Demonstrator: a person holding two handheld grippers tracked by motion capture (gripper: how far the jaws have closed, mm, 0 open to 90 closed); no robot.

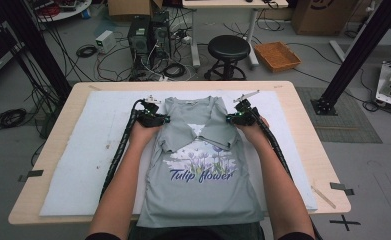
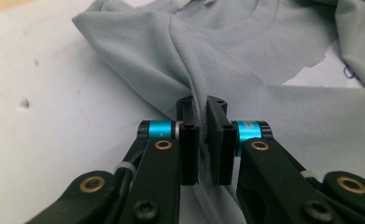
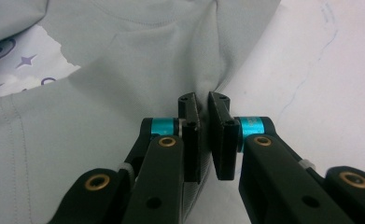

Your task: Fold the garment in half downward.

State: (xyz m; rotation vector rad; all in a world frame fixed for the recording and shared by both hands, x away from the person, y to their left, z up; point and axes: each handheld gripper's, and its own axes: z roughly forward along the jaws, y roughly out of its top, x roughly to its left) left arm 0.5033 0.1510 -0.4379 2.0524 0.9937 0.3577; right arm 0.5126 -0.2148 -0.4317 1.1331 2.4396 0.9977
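Note:
A grey T-shirt (image 1: pixel 203 190) printed "Tulip flower" lies face up on the white mat (image 1: pixel 83 150), its hem toward the person. Both sleeves are folded inward over the chest. My left gripper (image 1: pixel 158 119) sits at the shirt's left edge near the shoulder. In the left gripper view the left gripper (image 2: pixel 202 105) is shut on a bunched fold of the shirt (image 2: pixel 217 56). My right gripper (image 1: pixel 235 119) sits at the opposite edge. In the right gripper view the right gripper (image 3: pixel 202 100) pinches a ridge of the shirt (image 3: pixel 124 70) between its pads.
The mat covers most of a wooden table (image 1: pixel 48 150). Beyond the table's far edge stand a black stool (image 1: pixel 228 50), a woven basket (image 1: pixel 276 56), computer towers (image 1: pixel 148 35) and floor cables. Black frame posts rise at both sides.

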